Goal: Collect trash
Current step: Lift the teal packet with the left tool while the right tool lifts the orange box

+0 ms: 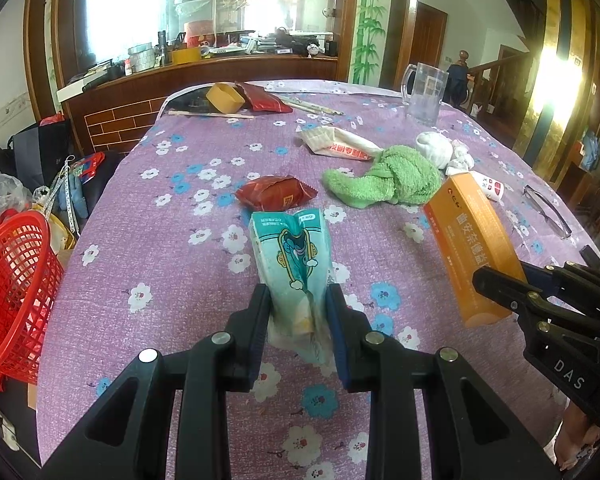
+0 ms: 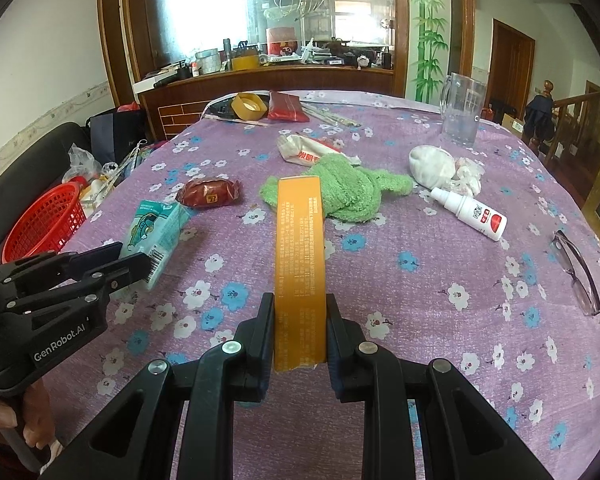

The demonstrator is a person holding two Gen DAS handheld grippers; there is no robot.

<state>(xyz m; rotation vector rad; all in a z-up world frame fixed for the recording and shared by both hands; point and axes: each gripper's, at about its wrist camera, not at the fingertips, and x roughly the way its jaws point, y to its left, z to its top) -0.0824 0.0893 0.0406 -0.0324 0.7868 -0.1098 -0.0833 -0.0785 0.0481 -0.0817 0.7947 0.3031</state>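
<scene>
Both loaded: left hand-held gripper (image 1: 298,300) clamps the teal packet (image 1: 290,256), right hand-held gripper (image 2: 300,312) clamps the orange box (image 2: 300,256). Next, carry both to the red basket (image 1: 12,288) off the surface's left edge.

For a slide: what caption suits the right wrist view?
Right claw grips orange box above floral tablecloth.

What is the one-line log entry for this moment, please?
left gripper: shut on teal packet | right gripper: shut on orange box | red basket: beside table

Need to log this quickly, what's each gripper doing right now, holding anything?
Left gripper: shut on the teal tissue pack.
Right gripper: shut on the orange box.
</scene>
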